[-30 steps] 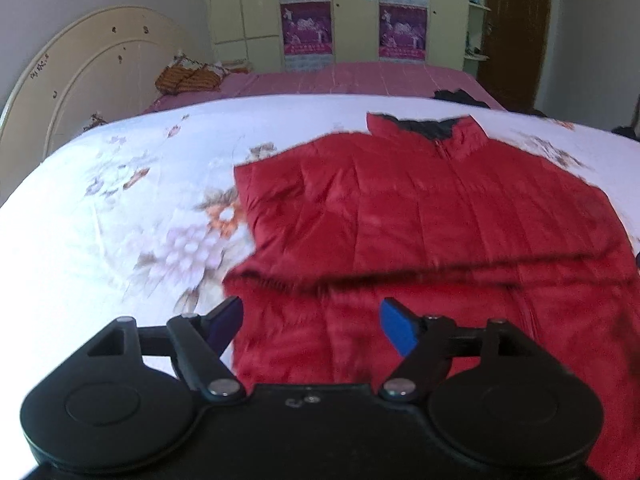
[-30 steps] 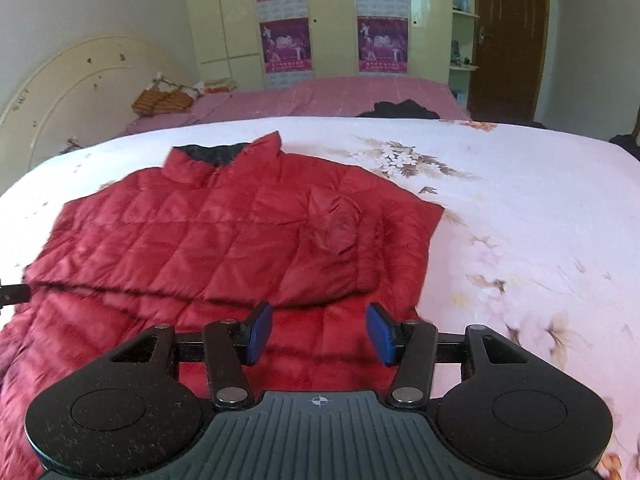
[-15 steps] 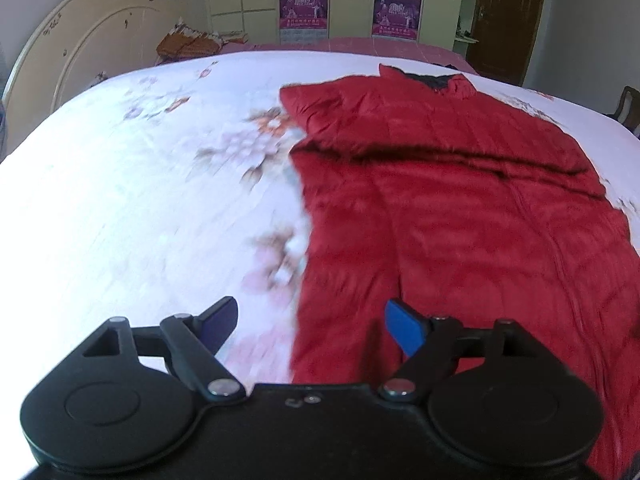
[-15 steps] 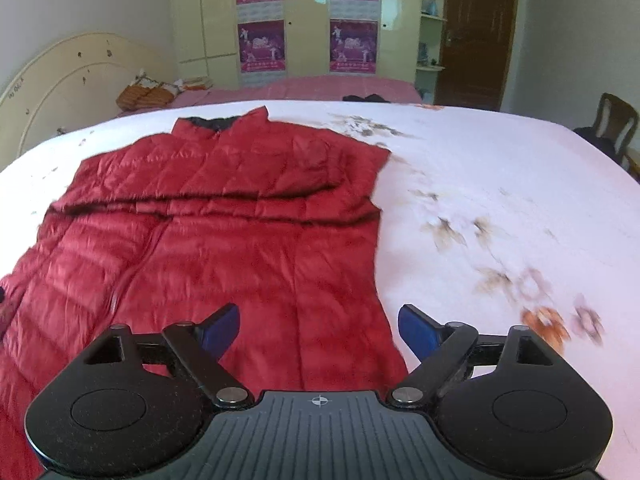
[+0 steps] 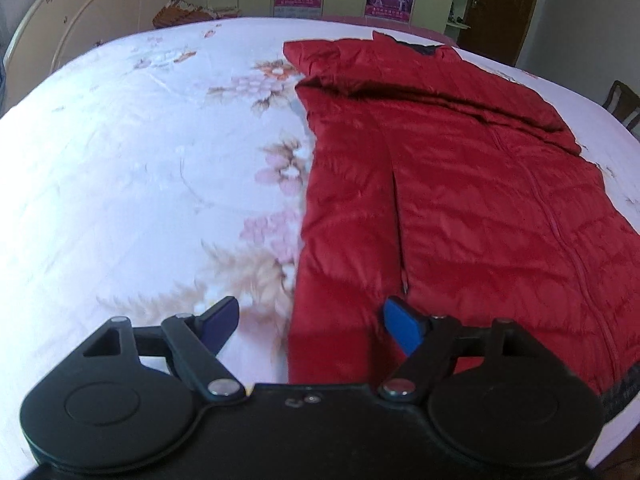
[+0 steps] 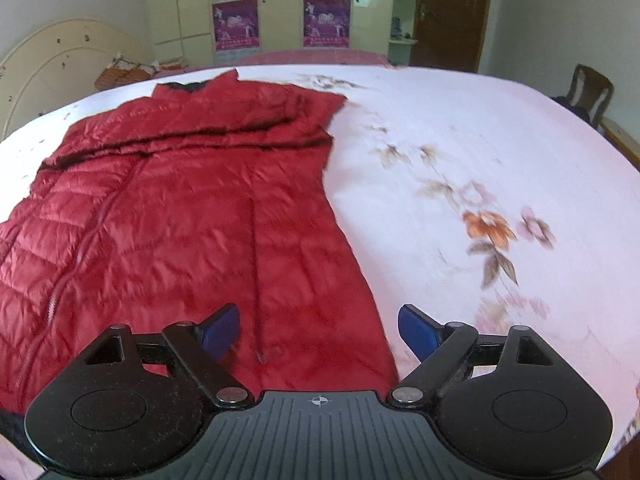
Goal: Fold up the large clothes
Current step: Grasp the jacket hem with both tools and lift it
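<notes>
Within the last second both cameras had dropped back from the sleeve fold near the collar to the hem end of the red down coat [image 5: 472, 200], which lay flat on the floral bedspread [image 5: 140, 152], sleeves already folded across the chest nearer the collar. The left hand-held gripper [image 5: 310, 326] had widened and hung with fingers apart over the coat's left hem corner, one blue pad over the bedspread, the other over red fabric. The right hand-held gripper [image 6: 318, 330] stood likewise spread across the coat's right hem edge, holding nothing. Judging by this, the sleeve stage looked finished and the hem-to-collar fold was next, with both corners lined up for pinching. The purple posters [image 6: 236, 24] on the wardrobe beyond the coat's collar carried print too small to read; no brand showed on the coat.
</notes>
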Tool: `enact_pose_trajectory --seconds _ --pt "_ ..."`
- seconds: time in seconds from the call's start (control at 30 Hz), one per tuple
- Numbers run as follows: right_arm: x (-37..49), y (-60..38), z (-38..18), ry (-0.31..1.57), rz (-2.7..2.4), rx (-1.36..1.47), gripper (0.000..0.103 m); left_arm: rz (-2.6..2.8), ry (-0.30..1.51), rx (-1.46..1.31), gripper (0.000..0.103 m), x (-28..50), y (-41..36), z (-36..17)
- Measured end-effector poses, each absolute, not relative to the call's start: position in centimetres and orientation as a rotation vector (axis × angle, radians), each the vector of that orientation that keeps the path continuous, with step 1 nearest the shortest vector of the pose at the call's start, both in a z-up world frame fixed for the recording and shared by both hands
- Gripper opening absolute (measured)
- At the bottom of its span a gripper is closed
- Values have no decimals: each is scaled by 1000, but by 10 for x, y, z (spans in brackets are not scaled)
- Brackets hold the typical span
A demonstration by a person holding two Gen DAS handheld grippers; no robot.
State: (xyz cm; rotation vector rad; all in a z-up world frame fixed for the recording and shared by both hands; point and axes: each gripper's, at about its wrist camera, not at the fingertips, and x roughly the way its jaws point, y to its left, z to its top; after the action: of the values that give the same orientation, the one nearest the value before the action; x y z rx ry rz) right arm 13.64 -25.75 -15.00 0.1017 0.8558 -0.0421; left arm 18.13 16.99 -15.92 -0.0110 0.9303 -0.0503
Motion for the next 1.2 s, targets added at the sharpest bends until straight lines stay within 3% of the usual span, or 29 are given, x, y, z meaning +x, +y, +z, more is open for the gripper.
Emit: enact_pose_trajectory --seconds 0.2,0.3,0.37,0.43,0.47,0.57,0.9,1.2 --pt "120 -269 -164 910 -44 152 86 -91 938 -49 71 163 170 -167" --pt "116 -271 -171 930 -23 200 85 -120 936 -66 63 157 169 -167" --pt "113 -269 -171 927 0 207 66 -152 935 -84 46 155 169 -167" --pt "113 -265 -167 925 32 227 41 -174 934 -94 34 154 167 -166" --pt "113 -263 -166 925 40 227 37 -184 934 -99 27 153 166 -166" --pt "113 -257 -161 919 51 226 9 -209 920 -117 13 152 164 -162" --pt "124 -257 -105 758 65 257 9 -270 751 -207 9 161 169 -109" --pt "186 -263 -60 618 53 245 9 -270 602 -228 9 214 158 -64"
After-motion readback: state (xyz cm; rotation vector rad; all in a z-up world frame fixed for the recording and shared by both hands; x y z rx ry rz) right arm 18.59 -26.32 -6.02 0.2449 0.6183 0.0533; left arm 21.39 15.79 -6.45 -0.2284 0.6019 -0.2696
